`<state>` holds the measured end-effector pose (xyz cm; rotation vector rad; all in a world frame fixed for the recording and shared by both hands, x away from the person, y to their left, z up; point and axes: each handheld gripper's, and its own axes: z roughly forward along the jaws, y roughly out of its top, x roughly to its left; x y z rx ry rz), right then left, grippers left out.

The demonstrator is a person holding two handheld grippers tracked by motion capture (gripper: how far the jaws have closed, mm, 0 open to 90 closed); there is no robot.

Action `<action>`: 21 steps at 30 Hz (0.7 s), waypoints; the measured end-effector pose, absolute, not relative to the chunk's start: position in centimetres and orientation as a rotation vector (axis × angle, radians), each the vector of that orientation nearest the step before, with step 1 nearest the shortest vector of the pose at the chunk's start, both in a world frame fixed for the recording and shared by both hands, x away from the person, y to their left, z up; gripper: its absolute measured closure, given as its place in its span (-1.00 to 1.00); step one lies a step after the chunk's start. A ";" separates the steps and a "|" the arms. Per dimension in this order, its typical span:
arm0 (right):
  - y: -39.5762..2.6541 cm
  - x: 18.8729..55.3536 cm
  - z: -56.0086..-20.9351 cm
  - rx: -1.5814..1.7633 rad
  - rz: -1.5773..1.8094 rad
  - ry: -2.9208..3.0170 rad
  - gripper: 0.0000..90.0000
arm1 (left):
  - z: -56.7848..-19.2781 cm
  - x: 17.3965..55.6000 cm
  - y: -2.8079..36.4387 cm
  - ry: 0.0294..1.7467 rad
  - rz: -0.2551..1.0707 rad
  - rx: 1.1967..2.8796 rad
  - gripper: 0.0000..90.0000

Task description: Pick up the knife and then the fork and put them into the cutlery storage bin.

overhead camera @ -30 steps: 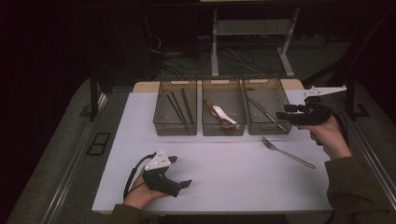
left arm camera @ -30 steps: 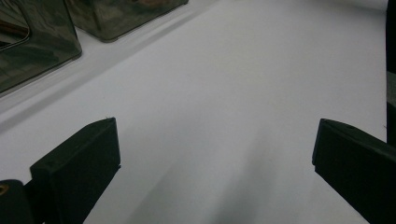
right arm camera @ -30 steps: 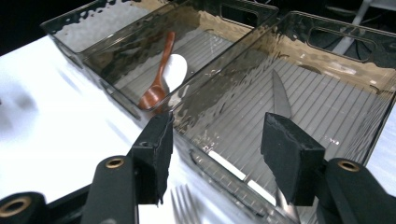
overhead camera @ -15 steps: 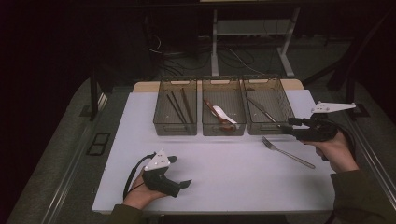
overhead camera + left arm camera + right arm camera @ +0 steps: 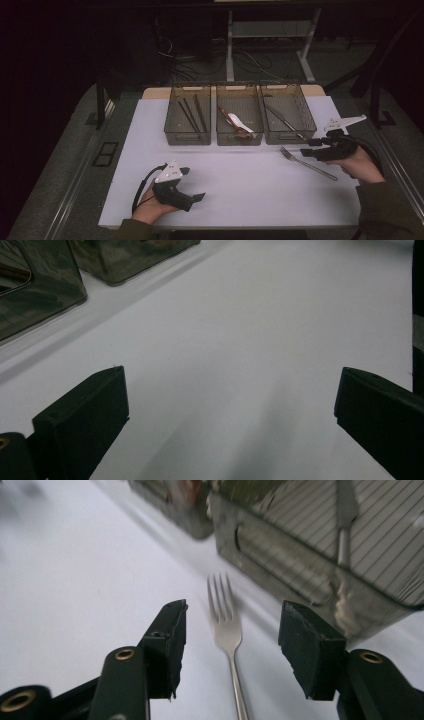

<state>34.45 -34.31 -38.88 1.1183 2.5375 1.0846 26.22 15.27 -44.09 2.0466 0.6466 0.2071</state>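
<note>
Near the desk's right edge, the right gripper [image 5: 311, 148] is held low and level, jaws apart, straddling the fork [image 5: 227, 630] without touching it. Fork lies just before the right bin [image 5: 288, 120]. Left gripper [image 5: 192, 186] rests near the front edge, jaws wide. No legible writing.

Dark desk frame [image 5: 270, 30] and cables [image 5: 250, 62] behind the table.

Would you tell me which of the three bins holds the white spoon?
The middle bin: a white spoon lies in it, while the left bin holds dark sticks and the right bin a slim metal utensil.
</note>
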 end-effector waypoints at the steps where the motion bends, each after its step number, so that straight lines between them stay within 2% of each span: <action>1: -34.2 34.4 -39.0 1.124 1.048 2.550 0.00 | -44.1 26.2 15.3 0.647 0.207 2.047 -1.00; 5: -33.9 34.5 -39.3 1.113 0.897 2.602 0.06 | -44.1 26.2 15.3 0.645 0.207 2.049 -1.00; 8: -33.5 34.6 -39.6 1.080 0.785 2.646 0.19 | -44.1 26.3 15.3 0.646 0.206 2.050 -1.00; 12: -33.2 34.7 -40.0 1.056 0.670 2.704 0.23 | -44.2 26.3 15.2 0.649 0.205 2.049 -1.00; 21: -32.5 35.7 -40.6 1.015 0.542 2.807 0.50 | -44.2 26.3 15.2 0.649 0.202 2.052 -1.00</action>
